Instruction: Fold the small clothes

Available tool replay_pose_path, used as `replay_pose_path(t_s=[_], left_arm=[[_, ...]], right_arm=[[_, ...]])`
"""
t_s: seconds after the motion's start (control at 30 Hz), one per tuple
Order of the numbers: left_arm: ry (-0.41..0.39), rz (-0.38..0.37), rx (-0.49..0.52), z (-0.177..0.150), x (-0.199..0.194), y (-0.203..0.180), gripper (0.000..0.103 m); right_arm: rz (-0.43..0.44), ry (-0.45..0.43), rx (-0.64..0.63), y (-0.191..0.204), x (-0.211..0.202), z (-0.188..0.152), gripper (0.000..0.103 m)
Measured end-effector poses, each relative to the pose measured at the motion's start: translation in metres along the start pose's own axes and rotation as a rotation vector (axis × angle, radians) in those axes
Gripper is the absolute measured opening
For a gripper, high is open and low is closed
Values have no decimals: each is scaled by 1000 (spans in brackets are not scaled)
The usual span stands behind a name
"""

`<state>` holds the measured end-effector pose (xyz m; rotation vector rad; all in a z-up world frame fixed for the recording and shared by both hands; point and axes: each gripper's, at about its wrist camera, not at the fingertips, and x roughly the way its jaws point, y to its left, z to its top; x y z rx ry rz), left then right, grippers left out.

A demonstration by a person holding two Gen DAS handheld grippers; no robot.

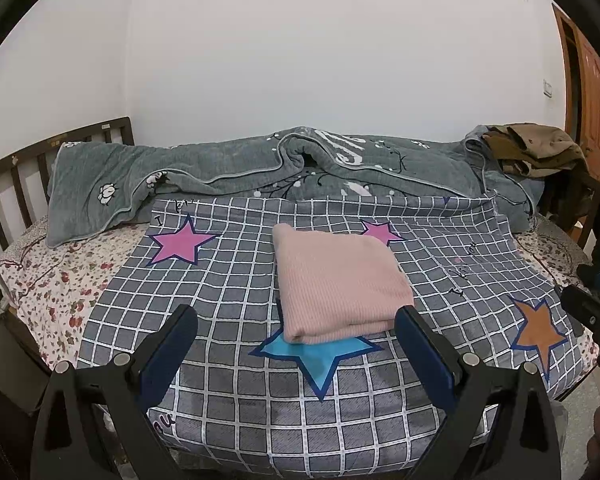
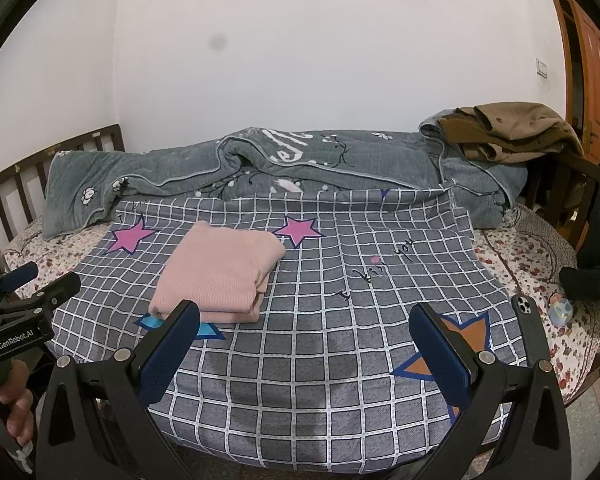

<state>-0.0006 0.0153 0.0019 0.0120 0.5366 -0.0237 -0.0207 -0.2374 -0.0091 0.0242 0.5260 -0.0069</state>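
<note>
White walls back a bed (image 1: 40, 280) with a dark slatted wooden headboard (image 1: 16, 176) at the left and an orange-brown door (image 2: 592, 84) at the far right. Floral sheet (image 1: 56, 300) underneath; over it a grey grid-patterned cover (image 1: 240, 280) printed with stars in pink, blue and orange. Along the wall side, a rumpled grey-green quilt (image 1: 228, 168) lies bunched lengthwise, with a brown garment (image 2: 512, 128) heaped on its right end.

Pink ribbed garment (image 1: 340, 284) sits folded into a compact rectangle near the middle of the grid cover, its near edge overlapping the blue star (image 1: 320, 360) (layers visible at the fold in the right wrist view). Nothing touches it.

Left gripper (image 1: 296, 344): fingers spread wide, blue pads facing each other, holding nothing; it hangs just short of the garment's near edge. Right gripper (image 2: 304, 344): likewise spread and empty, off to the garment's right, above the bare grid cover near the orange star (image 2: 452, 340). The garment lies past its left finger.

A hand (image 2: 8, 412) grips the left tool's handle at the lower left of the right wrist view. A dark phone (image 2: 530, 328) rests on the bed's near right edge, a small pale-blue object (image 2: 562, 312) just beside it on the floral sheet (too small to identify).
</note>
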Motion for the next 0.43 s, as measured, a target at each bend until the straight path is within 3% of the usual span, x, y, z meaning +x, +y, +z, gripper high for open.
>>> replay_pose_path(t_s=[0.43], left_arm=[[-5,-30,7,4,-3,-3,100]], right_arm=[[6,0,6,-1,1,1,102]])
